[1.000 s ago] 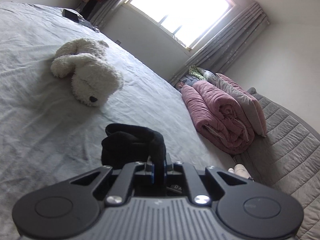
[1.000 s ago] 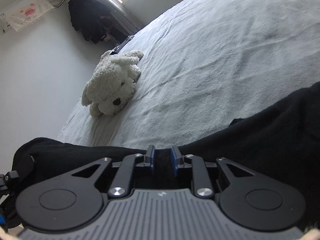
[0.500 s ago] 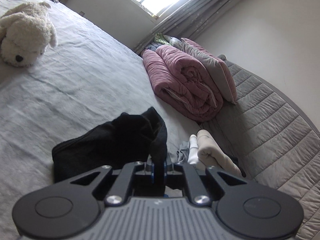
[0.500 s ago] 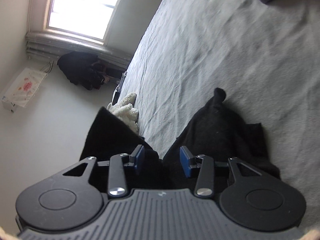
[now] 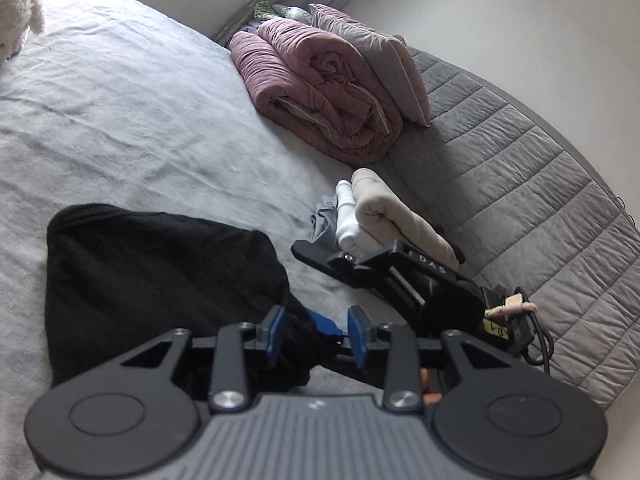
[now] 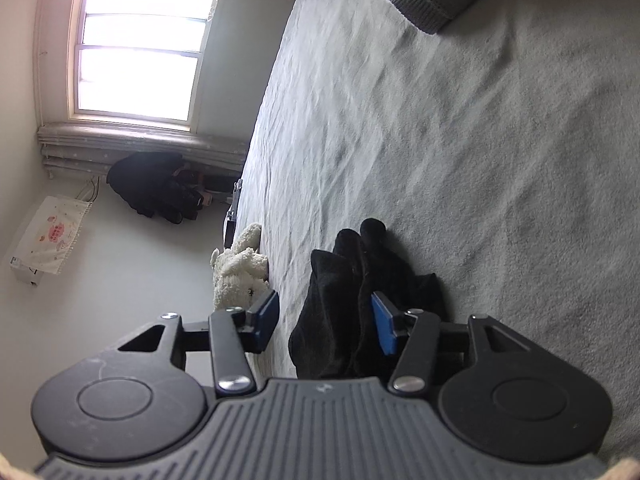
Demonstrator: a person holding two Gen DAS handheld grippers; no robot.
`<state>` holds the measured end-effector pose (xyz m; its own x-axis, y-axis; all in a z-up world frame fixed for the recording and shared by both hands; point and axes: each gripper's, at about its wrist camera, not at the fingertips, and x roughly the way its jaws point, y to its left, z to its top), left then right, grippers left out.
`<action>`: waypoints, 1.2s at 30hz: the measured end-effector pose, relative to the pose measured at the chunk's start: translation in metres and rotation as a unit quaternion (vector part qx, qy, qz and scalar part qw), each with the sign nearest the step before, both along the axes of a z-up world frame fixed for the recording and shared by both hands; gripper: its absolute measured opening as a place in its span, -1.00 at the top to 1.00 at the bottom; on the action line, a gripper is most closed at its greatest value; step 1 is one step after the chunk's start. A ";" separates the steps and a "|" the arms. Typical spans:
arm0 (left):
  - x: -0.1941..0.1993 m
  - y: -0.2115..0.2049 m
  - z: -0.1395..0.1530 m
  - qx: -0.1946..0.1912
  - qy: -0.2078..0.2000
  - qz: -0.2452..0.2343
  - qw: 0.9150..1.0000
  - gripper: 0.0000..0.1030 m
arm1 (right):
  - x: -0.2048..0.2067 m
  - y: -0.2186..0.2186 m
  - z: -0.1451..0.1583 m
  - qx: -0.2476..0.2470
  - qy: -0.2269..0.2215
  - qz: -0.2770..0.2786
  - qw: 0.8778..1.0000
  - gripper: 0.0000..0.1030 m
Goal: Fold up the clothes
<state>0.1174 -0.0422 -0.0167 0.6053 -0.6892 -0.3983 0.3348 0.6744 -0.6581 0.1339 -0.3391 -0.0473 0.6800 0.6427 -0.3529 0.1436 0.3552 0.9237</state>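
A black garment (image 5: 152,276) lies folded in a loose heap on the grey bed sheet (image 5: 140,120). My left gripper (image 5: 316,336) sits at the heap's near right corner. Its jaws are opening, and a bunch of black cloth lies slack between them against the left pad. My right gripper (image 6: 326,324) is rolled onto its side over the same garment (image 6: 352,300). Its jaws are also opening, and the cloth stands loose between the pads, nearer the right one. In the left wrist view the right gripper (image 5: 310,286) reaches in from the right, just beyond my left fingertips.
A stack of folded beige and white clothes (image 5: 380,216) lies right of the garment. A rolled pink quilt (image 5: 320,88), a grey pillow (image 5: 380,64) and a quilted grey cover (image 5: 520,208) lie beyond. A white plush dog (image 6: 240,272) sits near the bed's far edge.
Both grippers were shut on the black cloth and now have their jaws apart. The garment has come down into a folded heap. The left view swung right, and the right gripper rolled onto its side.
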 end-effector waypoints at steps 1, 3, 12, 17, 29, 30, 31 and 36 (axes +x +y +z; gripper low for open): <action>0.000 0.007 0.001 0.003 -0.004 0.011 1.000 0.34 | 0.001 0.002 0.002 -0.008 -0.001 0.003 1.000 -0.05; 0.003 0.022 0.002 0.011 -0.006 0.039 0.999 0.35 | 0.003 0.008 0.007 -0.039 -0.007 0.011 0.999 0.00; 0.011 0.052 -0.014 0.034 -0.017 0.103 0.994 0.35 | 0.010 0.031 0.042 -0.113 -0.062 0.026 0.991 0.80; 0.009 0.041 -0.022 0.036 -0.021 0.083 0.996 0.35 | 0.006 0.014 0.044 -0.128 -0.065 0.021 0.989 0.80; -0.001 0.025 -0.024 0.069 -0.051 0.060 0.995 0.35 | -0.010 0.015 0.051 -0.275 -0.081 0.036 0.957 0.24; 0.000 0.025 -0.023 0.069 -0.054 0.060 0.994 0.35 | -0.012 0.019 0.057 -0.291 -0.097 0.038 0.951 0.24; 0.001 0.025 -0.023 0.072 -0.053 0.058 0.994 0.35 | -0.014 0.024 0.063 -0.304 -0.113 0.042 0.945 0.24; -0.005 0.011 -0.033 0.100 -0.055 0.031 0.993 0.35 | -0.019 0.056 0.067 -0.357 -0.162 0.085 0.916 0.39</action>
